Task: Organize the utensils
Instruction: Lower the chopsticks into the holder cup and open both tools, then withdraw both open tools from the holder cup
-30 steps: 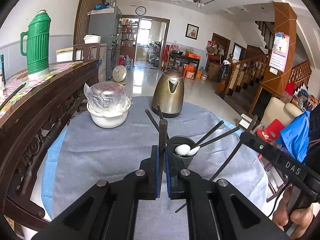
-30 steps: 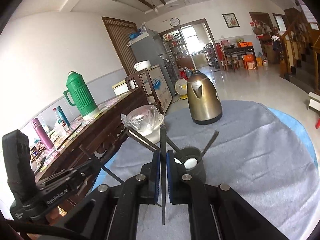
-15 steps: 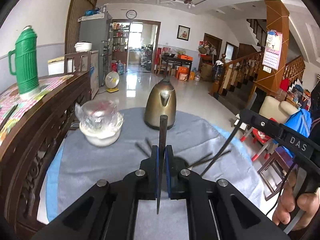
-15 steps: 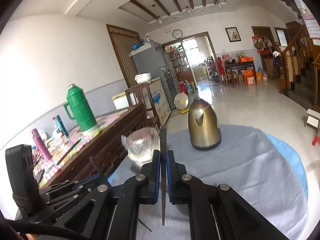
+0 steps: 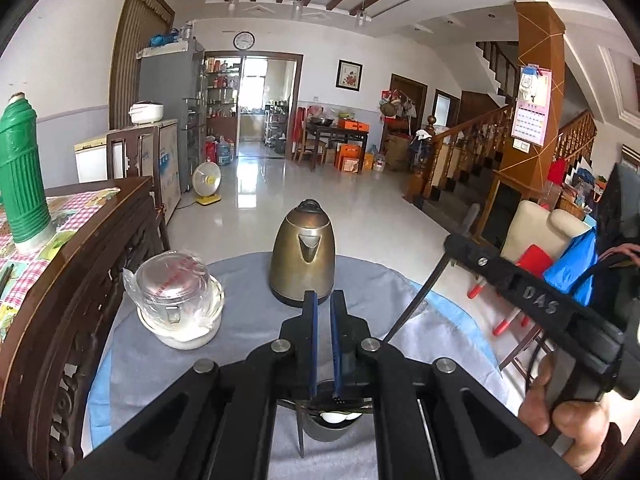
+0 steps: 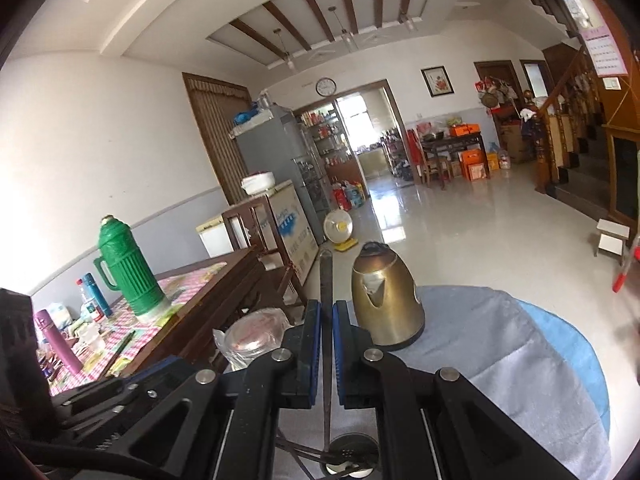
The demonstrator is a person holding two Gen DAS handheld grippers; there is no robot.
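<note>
Right claw (image 6: 327, 316) pinches a dark chopstick (image 6: 326, 280) upright above the utensil cup (image 6: 352, 458) on the gray-clothed table (image 6: 500, 360). Left claw (image 5: 322, 304) is slightly spread, gripping nothing, over the same cup (image 5: 332, 420), near the kettle (image 5: 303, 254).

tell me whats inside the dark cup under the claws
The dark cup holds white spoons and dark chopsticks leaning over its rim. The claw bodies cover most of it, so the count is unclear.
</note>
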